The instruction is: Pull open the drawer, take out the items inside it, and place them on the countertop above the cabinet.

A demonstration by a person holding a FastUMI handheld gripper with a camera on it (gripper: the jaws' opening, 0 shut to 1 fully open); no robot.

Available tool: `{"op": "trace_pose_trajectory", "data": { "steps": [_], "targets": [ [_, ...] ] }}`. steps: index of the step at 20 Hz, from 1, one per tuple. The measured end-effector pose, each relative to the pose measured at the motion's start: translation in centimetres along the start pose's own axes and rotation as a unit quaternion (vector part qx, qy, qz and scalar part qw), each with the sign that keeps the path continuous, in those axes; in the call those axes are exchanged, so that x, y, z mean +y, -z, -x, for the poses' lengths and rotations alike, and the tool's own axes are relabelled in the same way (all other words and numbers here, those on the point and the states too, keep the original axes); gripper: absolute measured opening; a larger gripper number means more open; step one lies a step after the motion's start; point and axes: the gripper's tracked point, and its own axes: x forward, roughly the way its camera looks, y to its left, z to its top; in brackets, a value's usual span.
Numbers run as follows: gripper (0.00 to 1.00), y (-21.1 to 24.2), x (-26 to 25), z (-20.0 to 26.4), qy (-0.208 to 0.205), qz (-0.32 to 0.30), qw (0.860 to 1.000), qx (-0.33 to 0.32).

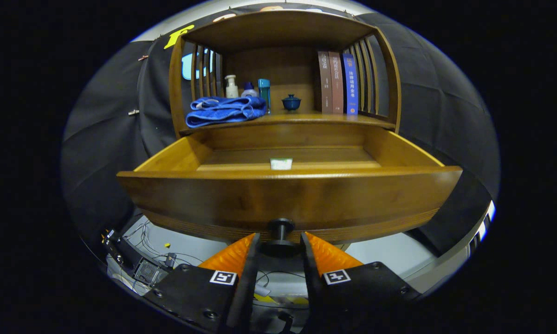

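The drawer (288, 195) stands pulled well out of the cabinet, and your gripper (280, 243) sits at its black knob (281, 229), low on the middle of the drawer front. The two orange fingers (234, 255) are drawn in narrow on either side of the knob's wide end and seem to touch it; whether they press on it you cannot tell.

Inside the drawer, near the front wall and about in line with the knob, lies one small white-and-green item (281, 163). From here only its top shows over the front edge, so what it is stays unclear.

The pull looks done or nearly so. If you judge it enough, spread the fingers and back straight off the knob so you do not nudge the drawer shut. Then rise over the front edge before reaching down, since the item lies close behind that wall and leaves little room on the near side.

Above the drawer is the countertop (306, 119), under a wooden hutch. Above the drawer's left side a folded blue towel (225, 110) lies on it with small bottles (232, 86) behind; a blue lidded cup (291, 102) stands above the drawer's middle; books (338, 82) stand above its right. The bare strip between cup and books, or just in front of the cup, looks the best landing place.

Below the drawer, cables and a small box (146, 271) lie on a pale floor.
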Motion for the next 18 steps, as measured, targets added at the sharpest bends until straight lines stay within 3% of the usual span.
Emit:
{"op": "trace_pose_trajectory", "data": {
  "steps": [2, 7, 14, 18],
  "targets": [
    [0.57, -3.0, 0.6, 1.6, -0.004, -0.004, 1.0, -0.021],
    [1.0, -11.1, 2.0, -0.6, -0.018, -0.003, 0.999, -0.043],
    [0.99, -12.0, 1.8, -10.5, -0.007, 0.004, 0.996, 0.088],
    [0.99, -8.4, 1.2, -14.4, 0.01, 0.0, 0.978, 0.209]
  ]
}}
